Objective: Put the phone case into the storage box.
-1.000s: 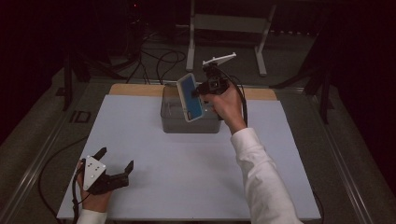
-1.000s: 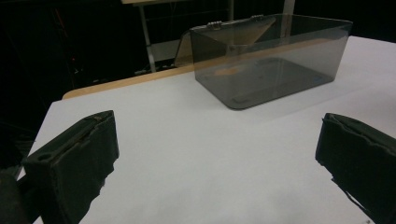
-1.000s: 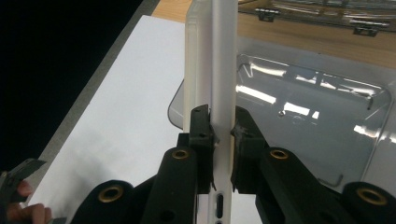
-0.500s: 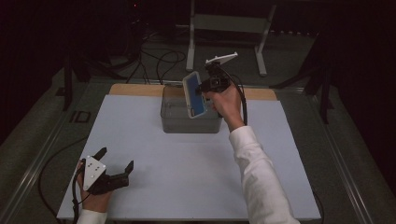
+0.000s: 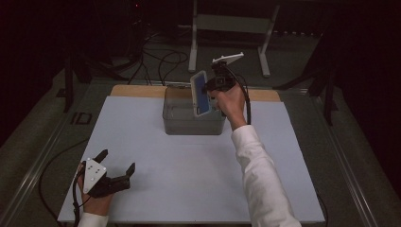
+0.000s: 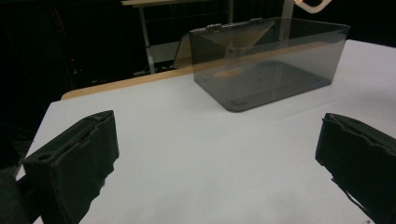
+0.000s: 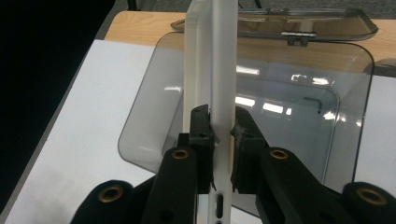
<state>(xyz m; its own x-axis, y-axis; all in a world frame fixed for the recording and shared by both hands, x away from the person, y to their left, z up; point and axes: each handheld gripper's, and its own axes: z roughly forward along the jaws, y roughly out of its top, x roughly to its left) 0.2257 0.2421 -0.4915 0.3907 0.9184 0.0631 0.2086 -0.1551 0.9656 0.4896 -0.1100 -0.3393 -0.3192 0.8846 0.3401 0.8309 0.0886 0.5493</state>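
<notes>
A flat white phone-like slab with a blue face point(image 5: 201, 94) hangs upright over the open grey see-through box point(image 5: 189, 122). My right gripper point(image 5: 211, 92) is shut on the slab's lower part. In the right gripper view the slab point(image 7: 212, 60) stands edge-on between the pads of my right gripper point(image 7: 219, 123), above the empty box point(image 7: 299, 107). At the table's near left my left gripper point(image 5: 117, 161) rests open with nothing between its fingers. The left gripper point(image 6: 217, 154) faces the box point(image 6: 271, 70) across bare white table.
The box lid point(image 7: 280, 25) lies folded back behind the box. A white mat point(image 5: 189, 189) covers the table, with a wooden strip point(image 5: 137, 91) along its far edge. A metal stand point(image 5: 227, 23) and cables point(image 5: 156, 56) lie on the floor beyond.
My right hand has carried the slab a little to the right over the box and turned it more upright. The left gripper has stayed put.
</notes>
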